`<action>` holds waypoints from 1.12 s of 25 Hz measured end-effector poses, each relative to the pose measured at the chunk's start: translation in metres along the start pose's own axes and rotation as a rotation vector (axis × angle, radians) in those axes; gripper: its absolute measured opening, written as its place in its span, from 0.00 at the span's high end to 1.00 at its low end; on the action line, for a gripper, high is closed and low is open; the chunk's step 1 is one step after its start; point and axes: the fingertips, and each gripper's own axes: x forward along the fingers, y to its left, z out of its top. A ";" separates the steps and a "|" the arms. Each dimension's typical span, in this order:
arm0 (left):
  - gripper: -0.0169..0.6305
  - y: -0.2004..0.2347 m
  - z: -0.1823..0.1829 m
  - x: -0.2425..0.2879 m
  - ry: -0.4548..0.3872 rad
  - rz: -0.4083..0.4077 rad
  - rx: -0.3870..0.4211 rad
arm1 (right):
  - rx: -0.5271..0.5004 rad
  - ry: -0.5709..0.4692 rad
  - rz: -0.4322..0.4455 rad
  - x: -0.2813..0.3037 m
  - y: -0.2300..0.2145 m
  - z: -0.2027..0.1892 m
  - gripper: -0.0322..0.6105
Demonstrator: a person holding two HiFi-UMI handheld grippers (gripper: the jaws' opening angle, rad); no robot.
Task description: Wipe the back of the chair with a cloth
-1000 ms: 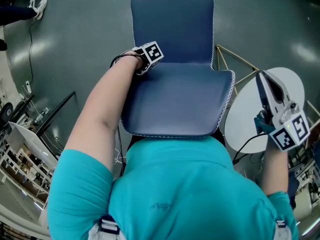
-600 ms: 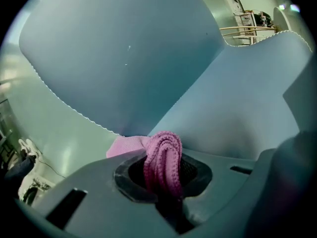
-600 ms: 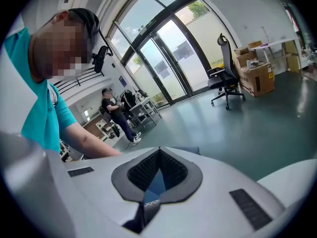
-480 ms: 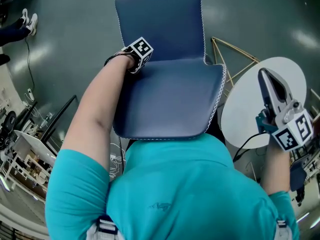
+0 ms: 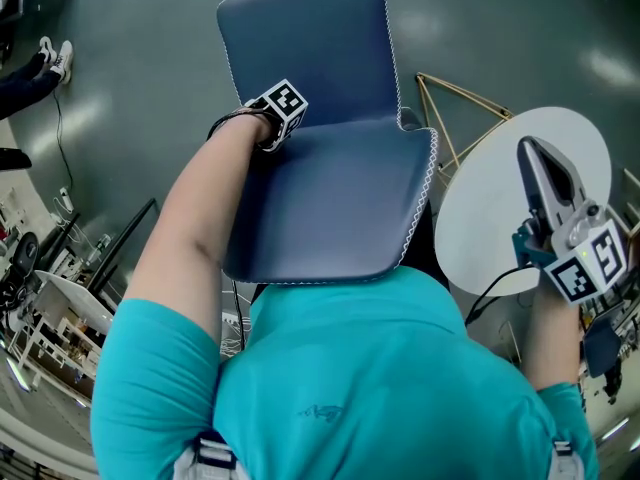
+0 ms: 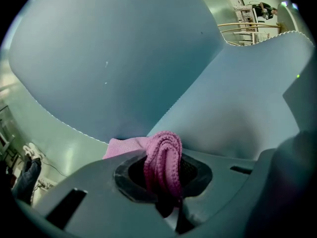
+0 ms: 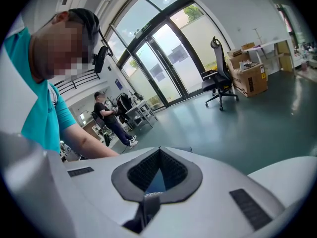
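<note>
Steeply below, a blue chair (image 5: 330, 208) stretches away from the person, back (image 5: 305, 53) farthest.
Its long axis runs seat-to-back, leaning slightly left, beside a white round table (image 5: 490, 218). The right gripper (image 7: 159, 150) hangs over that table, jaws closed on nothing; the left gripper (image 6: 166, 176), at the back's left edge, pinches a bunched pink cloth (image 6: 162, 152).

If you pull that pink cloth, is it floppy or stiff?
Probably floppy: the pink cloth bunches into soft folds between the left gripper's fingers. Likely light too, since that small pinch holds it. Its knitted edge may drag on the chair, not slip.
</note>
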 end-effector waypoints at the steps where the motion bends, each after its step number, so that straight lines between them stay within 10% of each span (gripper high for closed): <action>1: 0.88 0.000 0.000 0.002 0.002 0.003 0.001 | 0.002 -0.002 -0.001 -0.001 -0.001 -0.001 0.96; 28: 0.88 -0.056 0.058 -0.016 -0.067 -0.082 0.033 | 0.031 -0.043 -0.029 -0.025 -0.017 -0.009 0.96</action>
